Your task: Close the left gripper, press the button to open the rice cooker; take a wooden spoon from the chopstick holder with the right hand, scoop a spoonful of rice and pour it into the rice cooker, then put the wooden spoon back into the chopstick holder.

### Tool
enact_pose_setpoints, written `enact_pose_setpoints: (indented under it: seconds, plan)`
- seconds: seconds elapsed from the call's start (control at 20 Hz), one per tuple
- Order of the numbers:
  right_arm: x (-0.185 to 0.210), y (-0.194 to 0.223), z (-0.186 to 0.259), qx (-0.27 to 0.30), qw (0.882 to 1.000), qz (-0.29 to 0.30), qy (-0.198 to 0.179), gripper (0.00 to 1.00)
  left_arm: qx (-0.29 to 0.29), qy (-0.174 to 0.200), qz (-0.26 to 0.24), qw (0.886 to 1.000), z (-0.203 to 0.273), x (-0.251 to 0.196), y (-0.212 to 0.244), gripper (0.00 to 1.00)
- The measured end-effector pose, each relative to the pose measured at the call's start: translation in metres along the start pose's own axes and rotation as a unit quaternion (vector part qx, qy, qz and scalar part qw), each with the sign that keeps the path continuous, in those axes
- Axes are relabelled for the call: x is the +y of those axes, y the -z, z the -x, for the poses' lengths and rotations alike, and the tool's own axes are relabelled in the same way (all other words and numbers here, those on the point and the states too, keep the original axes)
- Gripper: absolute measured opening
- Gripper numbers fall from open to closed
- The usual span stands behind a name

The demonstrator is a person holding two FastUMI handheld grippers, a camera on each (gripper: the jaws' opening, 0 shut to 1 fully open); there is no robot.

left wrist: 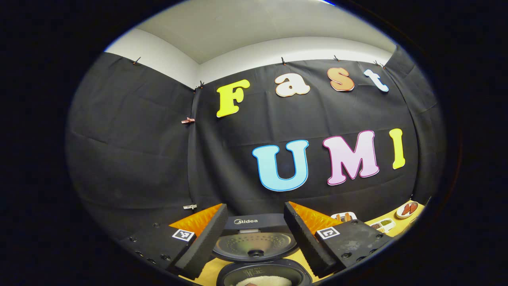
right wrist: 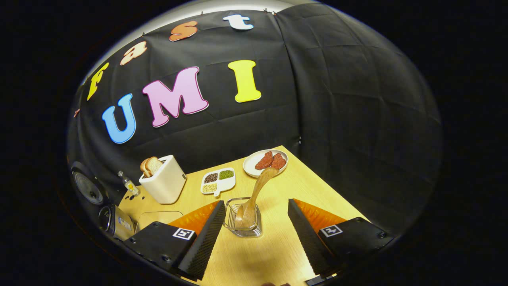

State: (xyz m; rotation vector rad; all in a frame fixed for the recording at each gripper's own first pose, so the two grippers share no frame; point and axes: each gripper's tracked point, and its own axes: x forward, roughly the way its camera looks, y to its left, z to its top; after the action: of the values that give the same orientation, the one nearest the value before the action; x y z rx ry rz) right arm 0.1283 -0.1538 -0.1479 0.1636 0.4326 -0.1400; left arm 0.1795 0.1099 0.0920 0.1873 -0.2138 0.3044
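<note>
In the left gripper view the dark rice cooker (left wrist: 254,228) stands with its lid raised, the round inner lid (left wrist: 254,246) facing me. White rice (left wrist: 264,281) lies in the pot below. My left gripper (left wrist: 254,238) hangs open just in front of the cooker with nothing between its fingers. In the right gripper view a wooden spoon (right wrist: 256,196) stands bowl-down in the wire chopstick holder (right wrist: 243,218), its handle leaning up to the right. My right gripper (right wrist: 256,232) is open, close behind the holder and apart from the spoon.
On the wooden table (right wrist: 301,186) in the right gripper view: a white toaster with bread (right wrist: 162,180), a divided dish of beans (right wrist: 218,180), a plate of red meat (right wrist: 265,162), a small bottle (right wrist: 129,183). The rice cooker (right wrist: 89,186) sits at far left.
</note>
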Motion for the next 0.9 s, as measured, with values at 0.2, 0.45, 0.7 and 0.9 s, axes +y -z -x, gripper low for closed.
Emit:
enact_pose_setpoints:
  seconds: [0.2, 0.45, 0.7, 0.9]
  plan:
    - [0.011, 0.006, 0.029, 0.005, 1.000, 0.016, -0.008, 0.99, -0.003, 0.011, -0.008, 1.000, -0.034, 0.003, 0.011, 0.99]
    - [0.012, 0.005, 0.047, -0.005, 0.999, 0.032, -0.001, 0.99, -0.008, 0.022, -0.007, 1.000, -0.055, 0.000, 0.012, 0.96]
    - [0.013, 0.008, 0.048, -0.002, 1.000, 0.007, 0.008, 0.99, 0.023, 0.027, 0.005, 0.999, -0.069, 0.002, 0.032, 0.98]
    - [0.017, 0.014, 0.044, 0.008, 1.000, 0.002, 0.009, 0.99, 0.068, 0.035, 0.000, 0.997, -0.059, -0.001, 0.039, 0.99]
